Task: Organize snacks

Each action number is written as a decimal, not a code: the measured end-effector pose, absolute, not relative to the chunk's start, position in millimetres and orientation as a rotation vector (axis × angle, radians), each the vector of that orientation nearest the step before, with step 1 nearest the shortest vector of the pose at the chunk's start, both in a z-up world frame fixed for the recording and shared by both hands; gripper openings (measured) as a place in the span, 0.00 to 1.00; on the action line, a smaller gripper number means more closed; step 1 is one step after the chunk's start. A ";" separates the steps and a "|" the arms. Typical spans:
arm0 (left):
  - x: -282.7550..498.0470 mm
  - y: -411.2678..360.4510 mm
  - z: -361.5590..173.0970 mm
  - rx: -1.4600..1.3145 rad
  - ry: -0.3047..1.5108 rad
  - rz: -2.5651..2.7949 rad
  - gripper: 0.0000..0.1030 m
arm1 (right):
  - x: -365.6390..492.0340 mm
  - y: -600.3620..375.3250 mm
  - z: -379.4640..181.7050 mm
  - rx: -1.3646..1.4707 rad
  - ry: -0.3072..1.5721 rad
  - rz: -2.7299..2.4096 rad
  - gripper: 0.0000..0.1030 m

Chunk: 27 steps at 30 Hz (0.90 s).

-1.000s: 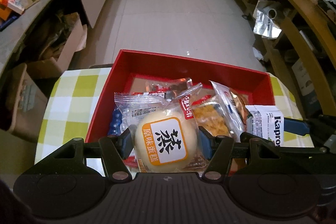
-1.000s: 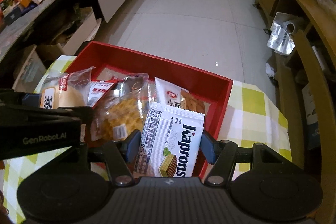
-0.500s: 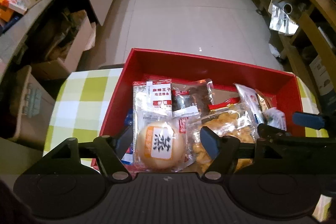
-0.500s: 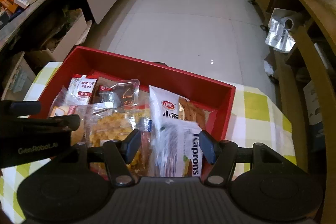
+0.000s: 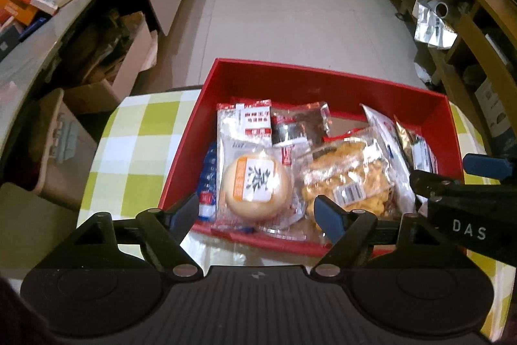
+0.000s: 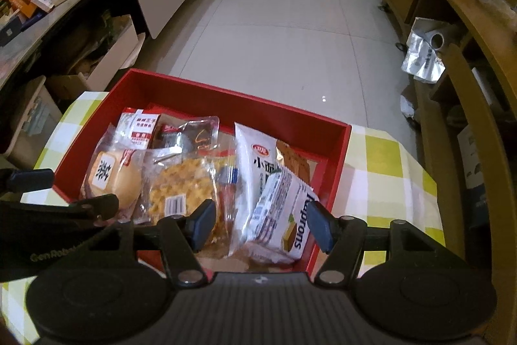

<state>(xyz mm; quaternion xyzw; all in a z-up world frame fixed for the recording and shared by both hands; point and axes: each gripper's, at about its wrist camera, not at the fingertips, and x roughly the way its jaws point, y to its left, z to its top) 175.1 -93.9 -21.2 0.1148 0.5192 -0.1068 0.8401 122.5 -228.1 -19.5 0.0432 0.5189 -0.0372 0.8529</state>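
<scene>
**Snacks in the red box, both hand-held grippers slack**

Left hand-held gripper [image 5: 255, 212]: jaws opening, apart, nothing pinched. The round cake packet [image 5: 255, 183] lies just ahead between them, inside the red box [image 5: 323, 80] on the checked tabletop [image 5: 135, 131].

Right hand-held gripper [image 6: 261, 225]: jaws apart; wafer packet [image 6: 284, 215] sits between them, leaning in the box's near right corner, apparently not clamped.

Judgement: all packets light, crinkly, slippery film. Cake soft, squashes easily; wafers brittle. Take by sealed edges or lightly across the width.
</scene>
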 end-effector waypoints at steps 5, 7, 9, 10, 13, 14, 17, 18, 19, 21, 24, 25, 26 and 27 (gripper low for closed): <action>161.7 -89.3 -17.2 0.239 1.087 -0.227 0.83 | 108.9 -226.7 -16.1 0.103 1.088 -0.071 0.68; 156.3 -87.4 -13.3 0.238 1.075 -0.230 0.83 | 102.8 -224.6 -13.3 0.103 1.085 -0.064 0.68; 149.8 -86.2 -9.6 0.233 1.064 -0.234 0.84 | 96.1 -221.8 -9.1 0.095 1.076 -0.063 0.68; 146.4 -85.1 -7.8 0.229 1.059 -0.237 0.84 | 92.7 -220.9 -6.9 0.094 1.072 -0.060 0.68; 137.9 -83.2 -5.0 0.225 1.051 -0.247 0.84 | 82.6 -218.1 -0.3 0.092 1.058 -0.055 0.68; 134.9 -83.0 -4.6 0.224 1.049 -0.251 0.84 | 79.0 -217.5 1.9 0.092 1.053 -0.054 0.68; 126.2 -84.1 -3.6 0.229 1.040 -0.269 0.84 | 67.8 -215.4 7.1 0.084 1.042 -0.056 0.68; 122.9 -84.9 -3.0 0.234 1.035 -0.271 0.84 | 63.9 -215.5 8.2 0.080 1.040 -0.059 0.68; 120.4 -85.5 -2.3 0.237 1.031 -0.276 0.84 | 60.2 -215.8 9.3 0.080 1.038 -0.062 0.68; 113.9 -85.3 -0.4 0.229 1.024 -0.286 0.84 | 52.4 -217.0 11.4 0.086 1.035 -0.063 0.68; 103.8 -84.9 2.9 0.232 1.005 -0.298 0.84 | 40.6 -216.0 14.4 0.084 1.030 -0.066 0.68; 100.6 -84.7 4.3 0.235 0.998 -0.300 0.84 | 36.5 -214.6 15.4 0.081 1.030 -0.065 0.68; 98.1 -84.2 5.2 0.235 0.993 -0.301 0.84 | 32.3 -213.3 16.4 0.078 1.027 -0.061 0.68; 94.3 -83.4 6.3 0.230 0.987 -0.310 0.84 | 27.8 -211.3 17.4 0.075 1.027 -0.056 0.68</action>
